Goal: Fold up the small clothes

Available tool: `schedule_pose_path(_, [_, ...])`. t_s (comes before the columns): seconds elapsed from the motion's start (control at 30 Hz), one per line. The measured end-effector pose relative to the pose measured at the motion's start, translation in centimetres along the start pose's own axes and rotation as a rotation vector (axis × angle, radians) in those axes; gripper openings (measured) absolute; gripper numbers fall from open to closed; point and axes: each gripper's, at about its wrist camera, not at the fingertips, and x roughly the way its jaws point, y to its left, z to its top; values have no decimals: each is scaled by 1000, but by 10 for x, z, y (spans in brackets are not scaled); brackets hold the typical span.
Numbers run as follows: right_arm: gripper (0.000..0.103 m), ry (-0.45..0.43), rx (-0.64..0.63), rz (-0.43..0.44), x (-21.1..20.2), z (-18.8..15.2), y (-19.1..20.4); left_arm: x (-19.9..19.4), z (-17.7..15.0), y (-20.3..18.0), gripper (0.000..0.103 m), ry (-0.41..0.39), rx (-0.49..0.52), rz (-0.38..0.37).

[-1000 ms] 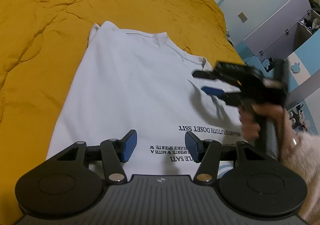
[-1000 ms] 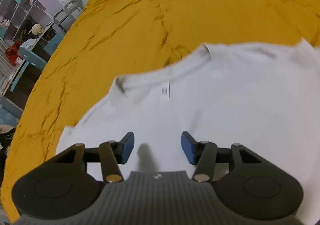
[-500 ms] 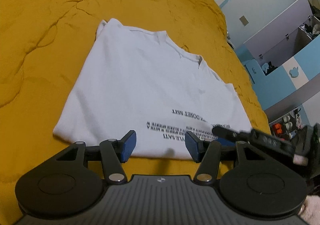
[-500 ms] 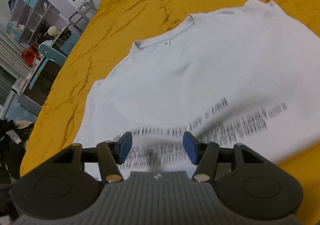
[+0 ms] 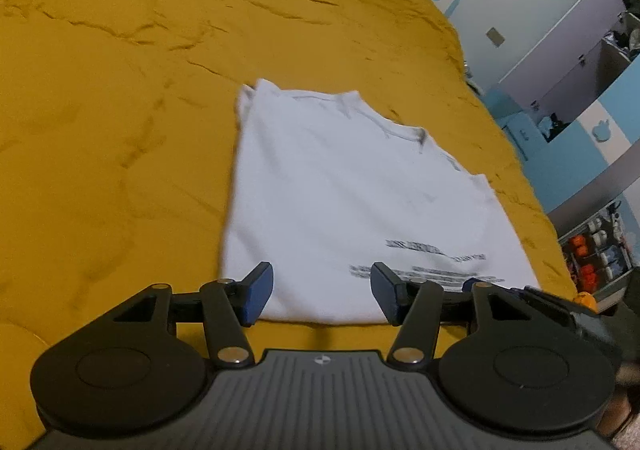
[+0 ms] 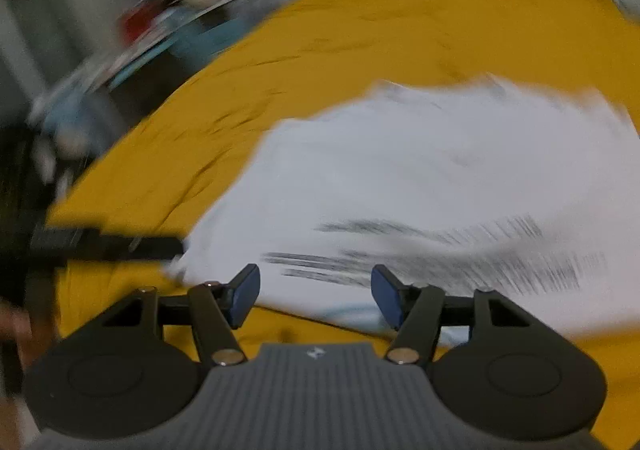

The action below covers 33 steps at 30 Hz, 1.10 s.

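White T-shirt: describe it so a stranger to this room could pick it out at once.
Start at the big mustard-yellow bedspread that fills the view. The white T-shirt lies flat on it, neckline at the far end. It is the only white thing on the bed, with lines of black lettering near its closest edge.

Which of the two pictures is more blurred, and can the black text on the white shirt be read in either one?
Right wrist view: strong motion blur, so the room is smeared and the print on the white shirt is only streaks. Left wrist view: much sharper, and the creases of the yellow bedspread are clear, but the shirt's print is still too soft to read.
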Motion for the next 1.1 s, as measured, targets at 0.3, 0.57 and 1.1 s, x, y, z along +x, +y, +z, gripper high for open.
schedule_pose_path(0.3, [58, 48, -465, -10, 51, -14, 101, 12, 51, 48, 66, -7, -79, -29])
schedule_pose_path(0.57, [59, 37, -585, -97, 82, -19, 121, 62, 80, 84, 66, 41, -198, -93])
schedule_pose_path(1.1, [52, -11, -696, -163, 111, -21, 141, 170, 121, 121, 66, 39, -442, -281])
